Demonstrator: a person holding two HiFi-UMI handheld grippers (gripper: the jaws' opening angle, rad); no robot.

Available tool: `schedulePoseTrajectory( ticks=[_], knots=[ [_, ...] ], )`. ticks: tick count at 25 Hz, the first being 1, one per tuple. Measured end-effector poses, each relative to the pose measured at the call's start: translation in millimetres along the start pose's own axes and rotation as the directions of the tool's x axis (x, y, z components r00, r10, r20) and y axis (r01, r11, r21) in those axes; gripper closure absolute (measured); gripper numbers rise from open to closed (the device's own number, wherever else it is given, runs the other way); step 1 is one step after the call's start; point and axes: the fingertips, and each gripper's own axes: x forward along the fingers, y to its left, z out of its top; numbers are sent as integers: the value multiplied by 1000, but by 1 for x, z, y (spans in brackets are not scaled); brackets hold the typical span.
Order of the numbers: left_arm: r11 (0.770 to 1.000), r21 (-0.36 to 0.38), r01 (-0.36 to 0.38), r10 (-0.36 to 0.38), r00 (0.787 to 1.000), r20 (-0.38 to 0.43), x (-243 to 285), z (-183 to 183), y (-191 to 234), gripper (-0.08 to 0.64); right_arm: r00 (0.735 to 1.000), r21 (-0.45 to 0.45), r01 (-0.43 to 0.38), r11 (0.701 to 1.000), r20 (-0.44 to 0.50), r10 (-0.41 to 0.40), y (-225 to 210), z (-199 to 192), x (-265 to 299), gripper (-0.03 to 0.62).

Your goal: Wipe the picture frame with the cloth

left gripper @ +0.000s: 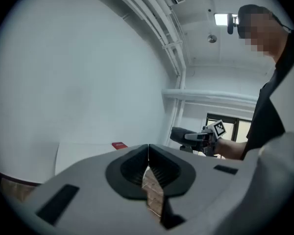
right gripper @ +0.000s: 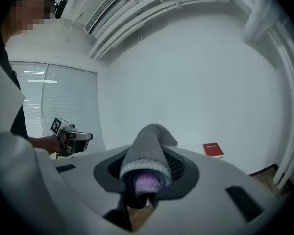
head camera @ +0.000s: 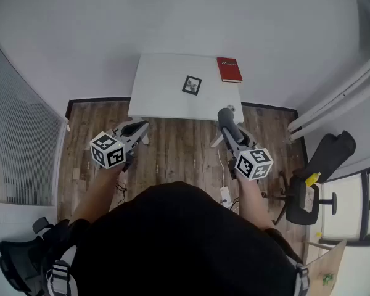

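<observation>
A red picture frame (head camera: 229, 69) lies flat at the far right corner of a white table (head camera: 166, 97); it also shows small in the left gripper view (left gripper: 119, 145) and the right gripper view (right gripper: 213, 150). My right gripper (head camera: 225, 112) hovers over the floor just short of the table's near edge, shut on a grey cloth (right gripper: 149, 151) with a purple inner fold. The cloth (head camera: 229, 109) sticks up past the jaws. My left gripper (head camera: 142, 126) is also short of the table, at its left, with the jaws (left gripper: 148, 151) shut and nothing between them.
A black-and-white square marker (head camera: 192, 85) lies mid-table. A black office chair (head camera: 314, 171) stands at the right, another chair (head camera: 24, 258) at the lower left. A white power strip (head camera: 225, 195) lies on the wooden floor. White walls stand behind the table.
</observation>
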Motion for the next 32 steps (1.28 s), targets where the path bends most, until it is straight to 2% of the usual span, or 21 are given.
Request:
schedulePoseTrajectory(
  ticks=[8,14,24,32],
  knots=[
    [999,-11,-37,37,999,1,24,-6,-22,549,999,8,-40,999,-24,40,-25,-13,-16,485],
    [997,-26,-71,70,997,-11,37,-14,-28,549,997,64,-73,995,-22,74,-44,-20,-14,485],
    [991,-60,-123,122,992,-26,62,-28,-33,549,987,85,-143,986,-64,149,-71,-36,5,485],
    [980,-85,-178,177,984,-25,55,-29,-12,549,973,108,-202,973,-91,212,-66,-44,39,485]
  ],
)
